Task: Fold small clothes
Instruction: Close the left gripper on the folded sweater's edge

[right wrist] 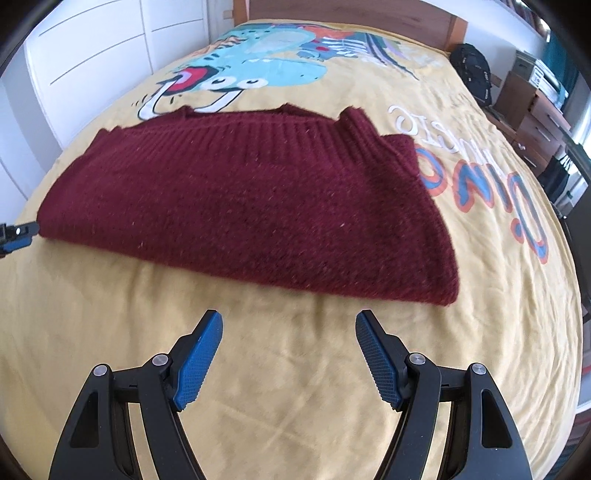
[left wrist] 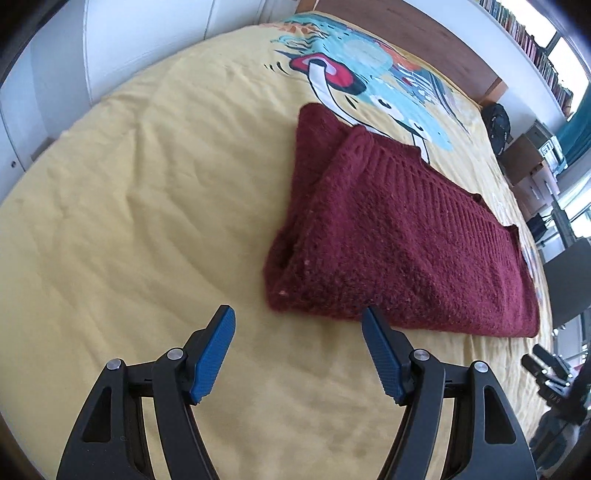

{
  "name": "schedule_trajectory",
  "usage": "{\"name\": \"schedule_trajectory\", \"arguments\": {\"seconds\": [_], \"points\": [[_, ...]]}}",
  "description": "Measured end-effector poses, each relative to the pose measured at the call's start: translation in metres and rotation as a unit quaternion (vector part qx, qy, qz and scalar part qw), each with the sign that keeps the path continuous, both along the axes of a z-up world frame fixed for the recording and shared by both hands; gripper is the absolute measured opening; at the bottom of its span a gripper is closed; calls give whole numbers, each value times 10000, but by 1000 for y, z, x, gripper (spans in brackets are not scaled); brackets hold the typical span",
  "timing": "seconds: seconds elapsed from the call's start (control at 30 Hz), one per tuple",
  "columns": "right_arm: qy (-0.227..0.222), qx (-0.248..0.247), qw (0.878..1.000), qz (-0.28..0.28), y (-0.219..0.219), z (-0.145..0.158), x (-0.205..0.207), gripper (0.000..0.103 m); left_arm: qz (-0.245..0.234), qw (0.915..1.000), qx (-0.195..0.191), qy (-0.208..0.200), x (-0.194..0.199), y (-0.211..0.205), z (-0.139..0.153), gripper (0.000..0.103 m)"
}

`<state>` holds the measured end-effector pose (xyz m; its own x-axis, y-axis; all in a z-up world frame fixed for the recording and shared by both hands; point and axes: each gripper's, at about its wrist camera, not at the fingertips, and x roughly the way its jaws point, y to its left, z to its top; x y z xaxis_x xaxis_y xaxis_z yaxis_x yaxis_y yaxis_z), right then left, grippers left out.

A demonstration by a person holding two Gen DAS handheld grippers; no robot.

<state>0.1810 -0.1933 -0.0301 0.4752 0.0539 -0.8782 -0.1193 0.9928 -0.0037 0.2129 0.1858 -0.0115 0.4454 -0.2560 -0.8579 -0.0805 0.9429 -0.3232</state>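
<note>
A dark red knitted sweater (left wrist: 388,236) lies folded into a flat band on the yellow bed cover (left wrist: 129,221). It also shows in the right wrist view (right wrist: 251,199), with its ribbed edge on the far side. My left gripper (left wrist: 297,319) is open and empty, just short of the sweater's near left corner. My right gripper (right wrist: 288,321) is open and empty, a little in front of the sweater's near edge. The left gripper's tip (right wrist: 16,236) shows at the sweater's left end in the right wrist view.
The bed cover (right wrist: 295,369) has a blue dinosaur print (right wrist: 258,62) and lettering (right wrist: 480,184) beyond the sweater. A wooden headboard (right wrist: 351,11) stands at the far end. White wardrobes (right wrist: 92,55) stand left; a black bag (right wrist: 474,70) and boxes (right wrist: 535,110) stand right.
</note>
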Motion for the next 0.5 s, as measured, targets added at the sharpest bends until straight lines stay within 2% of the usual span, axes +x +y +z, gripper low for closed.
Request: {"name": "schedule_trajectory", "arguments": {"seconds": [0.13,0.27,0.5], "points": [[60,-23,10000,48,2,-7,1,76,-13,9995,-243,188,10,-1,-13,66],[121,-60,9999,79,2,-14,4,76,93,9966,-734,375,20,6,-28,66],[143,-115,9998,123,4,-21,15,76,277,9910,-1269,329,52,17,-23,66]]}}
